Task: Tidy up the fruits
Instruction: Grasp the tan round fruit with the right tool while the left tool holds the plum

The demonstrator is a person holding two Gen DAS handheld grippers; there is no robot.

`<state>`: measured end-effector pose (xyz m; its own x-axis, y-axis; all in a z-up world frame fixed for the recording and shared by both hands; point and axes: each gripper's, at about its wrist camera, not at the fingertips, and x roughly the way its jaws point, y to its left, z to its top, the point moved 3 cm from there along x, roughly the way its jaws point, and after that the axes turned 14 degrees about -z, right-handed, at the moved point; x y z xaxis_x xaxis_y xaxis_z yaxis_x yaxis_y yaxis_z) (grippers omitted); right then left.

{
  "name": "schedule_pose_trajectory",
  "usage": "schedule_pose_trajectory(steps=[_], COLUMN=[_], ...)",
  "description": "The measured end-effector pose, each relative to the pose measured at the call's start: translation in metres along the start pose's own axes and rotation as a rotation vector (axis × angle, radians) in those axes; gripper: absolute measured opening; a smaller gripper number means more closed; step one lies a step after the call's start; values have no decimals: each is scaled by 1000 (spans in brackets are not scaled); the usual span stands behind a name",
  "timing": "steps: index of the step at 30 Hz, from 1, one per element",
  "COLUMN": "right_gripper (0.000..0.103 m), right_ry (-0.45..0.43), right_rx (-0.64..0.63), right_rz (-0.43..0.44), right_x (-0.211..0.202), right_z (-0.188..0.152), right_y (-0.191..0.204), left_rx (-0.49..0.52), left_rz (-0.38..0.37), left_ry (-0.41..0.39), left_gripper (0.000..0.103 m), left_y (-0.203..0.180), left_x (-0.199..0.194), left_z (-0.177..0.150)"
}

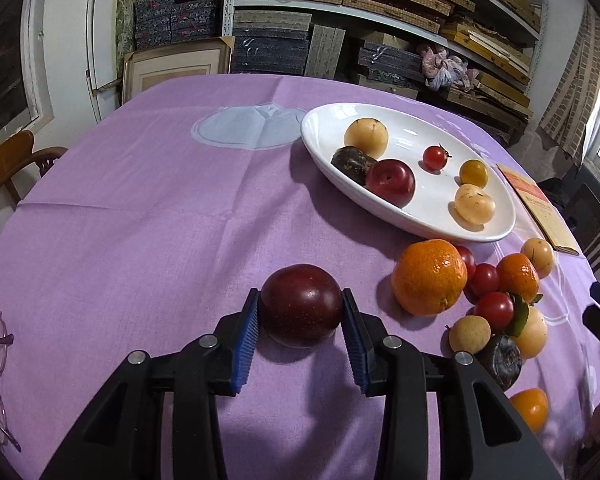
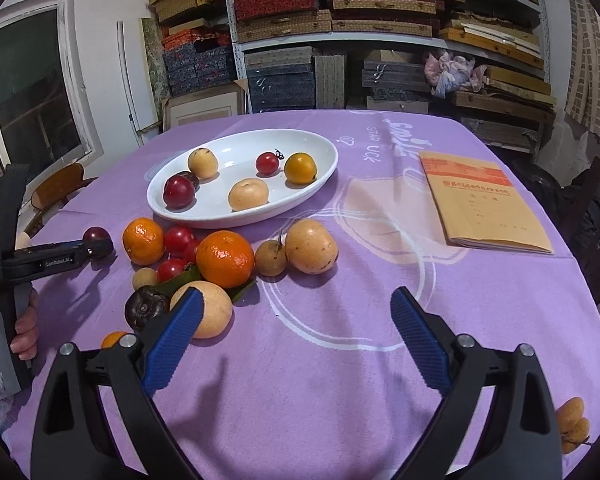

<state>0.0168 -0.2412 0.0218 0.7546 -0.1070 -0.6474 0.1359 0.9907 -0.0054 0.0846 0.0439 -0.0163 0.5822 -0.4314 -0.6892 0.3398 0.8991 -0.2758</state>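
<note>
- Plum (image 1: 300, 306), dark red, sat clamped between the blue pads of the left gripper (image 1: 301, 312), over the purple tablecloth (image 1: 140, 220) and well short of the plate.
- Right gripper (image 2: 296, 312) hung with its jaws spread wide and nothing between them, its left pad in front of a pale round fruit (image 2: 214, 312).
- White oval plate (image 2: 328, 168) held six fruits: a red plum (image 2: 179, 192), a dark fruit behind it, two pale ones, a cherry tomato (image 2: 267, 163) and a small orange-yellow fruit (image 2: 300, 168).
- Loose fruit lay near the plate's front rim: two tangerines (image 2: 225, 258), several cherry tomatoes, pale fruits and a dark purple one (image 2: 146, 307).
- Brown paper booklet (image 2: 484, 204) lay to the right of the plate.
</note>
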Motion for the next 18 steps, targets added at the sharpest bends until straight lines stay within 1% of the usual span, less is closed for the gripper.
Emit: schedule_pose_trajectory(steps=[1, 4, 5, 9, 10, 11, 18], right_gripper=[77, 72, 67, 58, 53, 52, 52], right_ry=[26, 104, 121, 165, 174, 179, 157], right_rx=[-1, -10, -12, 5, 13, 18, 45], right_rz=[1, -19, -19, -11, -1, 5, 12], right_x=[6, 30, 38, 63, 67, 71, 84], right_z=[4, 15, 17, 21, 21, 20, 29], right_y=[-1, -3, -4, -7, -7, -7, -6], left_rx=[12, 34, 34, 12, 7, 3, 13], left_rz=[-5, -12, -16, -32, -38, -41, -51], left_ry=[-2, 3, 5, 15, 19, 23, 32], left_gripper=[40, 40, 40, 40, 40, 40, 40], left_y=[-3, -7, -7, -3, -2, -2, -5], left_x=[0, 1, 1, 5, 6, 7, 9], left_z=[0, -3, -4, -3, -3, -3, -5])
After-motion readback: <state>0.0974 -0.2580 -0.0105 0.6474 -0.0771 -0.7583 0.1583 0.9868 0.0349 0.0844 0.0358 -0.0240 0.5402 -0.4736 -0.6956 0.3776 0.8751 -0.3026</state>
